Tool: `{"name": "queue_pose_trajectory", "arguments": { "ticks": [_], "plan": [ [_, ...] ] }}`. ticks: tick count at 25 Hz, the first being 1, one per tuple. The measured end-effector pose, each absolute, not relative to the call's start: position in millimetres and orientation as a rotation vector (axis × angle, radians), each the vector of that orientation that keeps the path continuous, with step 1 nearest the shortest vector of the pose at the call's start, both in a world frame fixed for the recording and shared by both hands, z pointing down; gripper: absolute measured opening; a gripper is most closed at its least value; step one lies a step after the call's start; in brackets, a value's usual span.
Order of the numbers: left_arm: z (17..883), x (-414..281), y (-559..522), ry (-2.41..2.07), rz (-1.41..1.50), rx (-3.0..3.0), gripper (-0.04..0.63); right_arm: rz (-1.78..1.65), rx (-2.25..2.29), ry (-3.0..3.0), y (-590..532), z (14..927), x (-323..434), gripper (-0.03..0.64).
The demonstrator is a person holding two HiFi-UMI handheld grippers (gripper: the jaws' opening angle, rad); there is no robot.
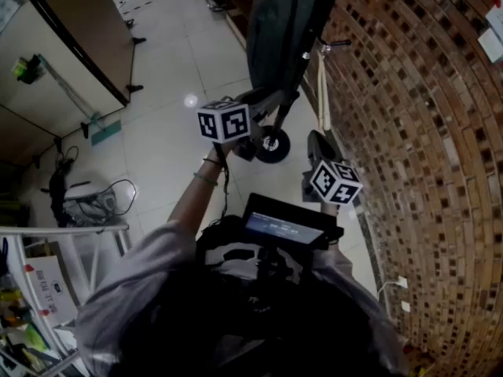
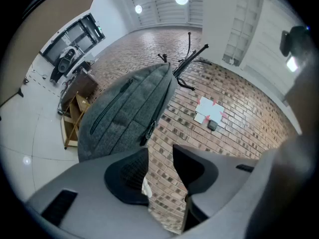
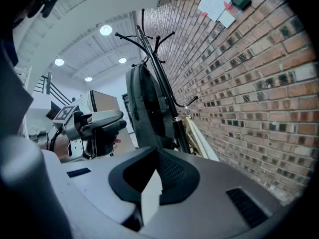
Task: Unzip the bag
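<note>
A grey backpack (image 1: 279, 22) hangs from a black coat stand (image 2: 187, 66) against a brick wall. In the left gripper view the backpack (image 2: 124, 116) fills the upper left, with a black zip pull (image 2: 149, 130) dangling on its side seam. My left gripper (image 2: 159, 153) is open just below that pull, apart from it, with only bricks showing between its jaws. In the head view the left gripper (image 1: 263, 100) is raised near the bag's bottom. My right gripper (image 3: 157, 156) is shut and empty, lower and nearer the wall (image 1: 318, 144). It looks up at the backpack (image 3: 144, 108).
The brick wall (image 1: 416, 132) runs along the right. A small wheel (image 1: 273, 144) sits on the tiled floor under the bag. A wooden shelf unit (image 2: 75, 113) stands behind it. Pale boards (image 3: 199, 138) lean on the wall. A white rack (image 1: 71, 250) is at lower left.
</note>
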State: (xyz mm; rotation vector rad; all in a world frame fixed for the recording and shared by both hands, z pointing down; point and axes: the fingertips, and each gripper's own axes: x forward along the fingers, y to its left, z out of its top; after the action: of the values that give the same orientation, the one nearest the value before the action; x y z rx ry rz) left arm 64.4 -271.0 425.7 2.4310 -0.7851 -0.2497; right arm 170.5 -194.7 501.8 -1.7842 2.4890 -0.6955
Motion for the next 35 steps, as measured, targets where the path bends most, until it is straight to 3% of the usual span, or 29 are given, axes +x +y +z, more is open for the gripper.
{"name": "queue_pose_trajectory", "arguments": {
  "ticks": [35],
  "plan": [
    [415.5, 69.8, -300.5, -0.497, -0.174, 2.416, 0.150, -0.770, -1.858, 2.407, -220.3, 517.4, 152.3, 0.005]
  ]
}}
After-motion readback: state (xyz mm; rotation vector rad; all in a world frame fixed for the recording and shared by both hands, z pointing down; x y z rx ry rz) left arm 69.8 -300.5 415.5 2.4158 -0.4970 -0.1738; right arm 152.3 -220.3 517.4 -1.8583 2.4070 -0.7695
